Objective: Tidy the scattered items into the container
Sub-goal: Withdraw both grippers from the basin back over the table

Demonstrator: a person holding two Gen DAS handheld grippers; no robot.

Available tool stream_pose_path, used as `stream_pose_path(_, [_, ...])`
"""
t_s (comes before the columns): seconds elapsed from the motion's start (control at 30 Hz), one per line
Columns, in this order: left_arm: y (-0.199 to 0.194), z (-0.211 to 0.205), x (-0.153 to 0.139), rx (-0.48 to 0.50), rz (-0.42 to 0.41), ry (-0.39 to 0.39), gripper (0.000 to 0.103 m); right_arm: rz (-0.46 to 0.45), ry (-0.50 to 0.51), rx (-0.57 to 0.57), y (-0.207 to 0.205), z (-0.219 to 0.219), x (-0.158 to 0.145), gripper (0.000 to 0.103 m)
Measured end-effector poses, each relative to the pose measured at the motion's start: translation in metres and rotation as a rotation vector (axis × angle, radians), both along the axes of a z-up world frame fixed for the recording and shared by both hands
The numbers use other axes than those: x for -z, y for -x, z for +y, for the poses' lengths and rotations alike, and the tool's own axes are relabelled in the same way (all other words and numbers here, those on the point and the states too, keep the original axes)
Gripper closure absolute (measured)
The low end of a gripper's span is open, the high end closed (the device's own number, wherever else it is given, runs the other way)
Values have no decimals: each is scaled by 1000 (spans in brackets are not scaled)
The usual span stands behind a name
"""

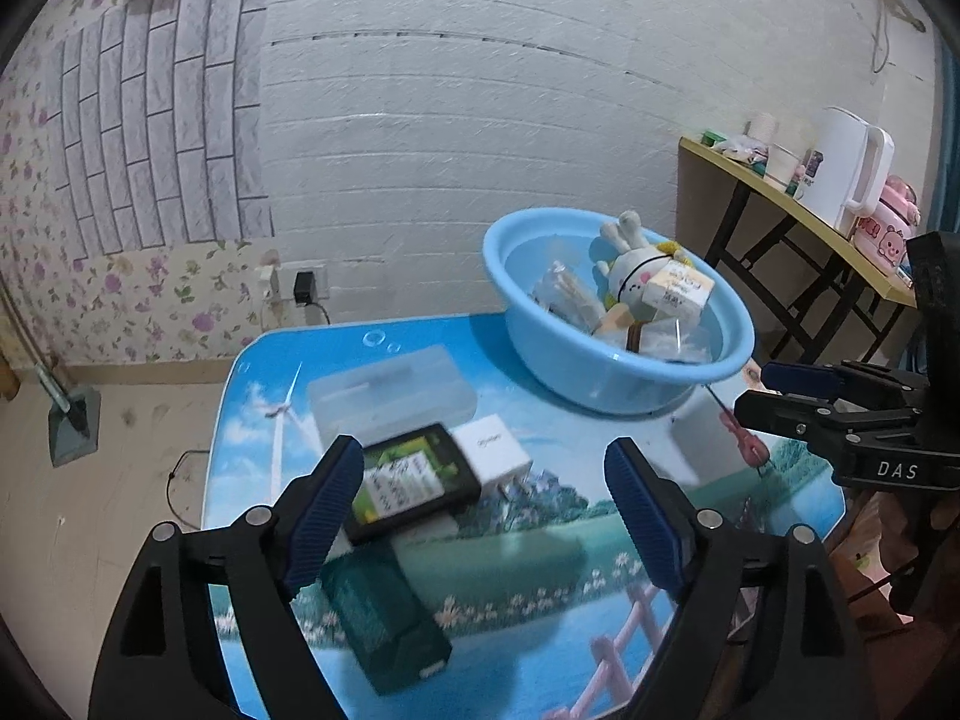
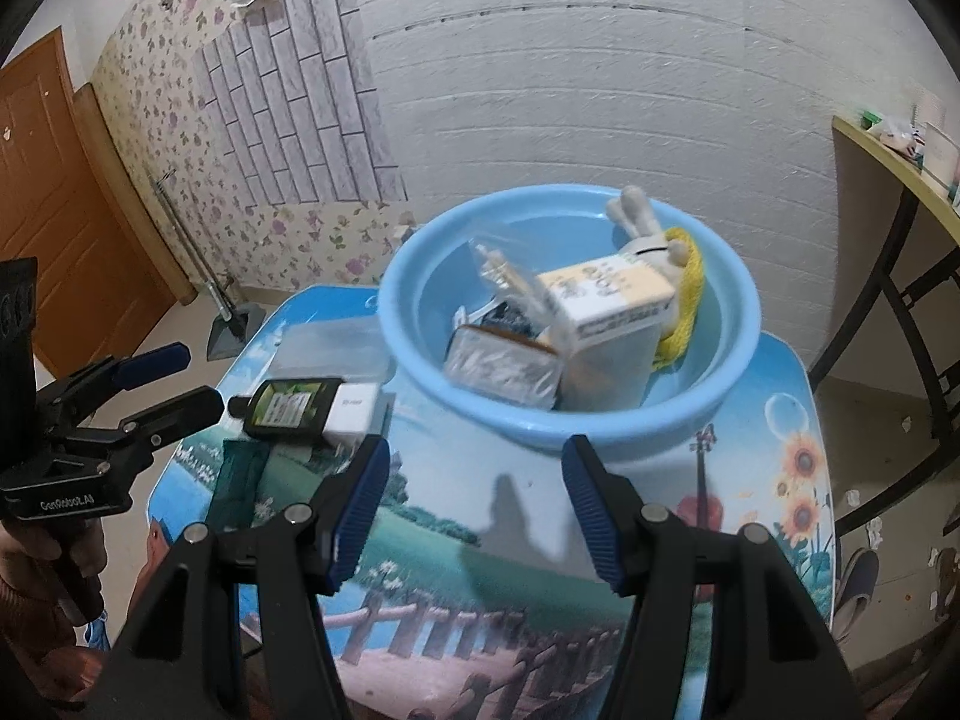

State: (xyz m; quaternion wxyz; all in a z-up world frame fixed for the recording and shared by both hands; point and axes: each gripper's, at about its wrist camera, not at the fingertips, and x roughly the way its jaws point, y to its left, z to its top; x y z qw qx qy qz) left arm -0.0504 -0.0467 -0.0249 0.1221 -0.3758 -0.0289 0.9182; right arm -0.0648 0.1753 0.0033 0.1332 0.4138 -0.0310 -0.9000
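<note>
Leftovers: black box (image 1: 414, 480) lies on the table (image 1: 540, 540) beside the basin (image 1: 618, 384); I should centre my released left hand-held gripper (image 1: 480, 516) squarely over it, right hand-held gripper (image 2: 474, 504) released, idle.

Left gripper (image 1: 483, 516) open over black box (image 1: 414, 483) w/ blue basin (image 1: 618, 372) beyond, half full.

A: Location type?
B: Home, lived-in room. Floral wallpaper (image 2: 180, 138), brick-pattern sticker sheet (image 1: 162, 120) on a white wall.
A: More evidence?
B: Wooden door (image 2: 54, 192), dustpan (image 1: 72, 420) on the floor, side desk (image 1: 798, 204) with white kettle (image 1: 846, 174), slippers (image 2: 855, 588), cartoon-print table (image 2: 540, 540).
</note>
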Motion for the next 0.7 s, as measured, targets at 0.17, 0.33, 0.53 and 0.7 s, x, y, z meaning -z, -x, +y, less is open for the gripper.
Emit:
stream_pose_path(0.17, [-11,-7,6,-18,-19,-3,20,-1,-4,-19,-8,-6,1,43])
stream_pose_path(0.33, [-18,-12,10,-28,-32,5,19,-1,-4,-32,-13,-12,2,43])
stream_pose_path(0.53, [-21,-17,16,-41,-45,5,19,-3,-11,-43,-13,-18,3,37])
stream_pose_path(0.7, [-22,-23,21,-49,-54,6,19,-7,-17,-60,-11,-26,5,35])
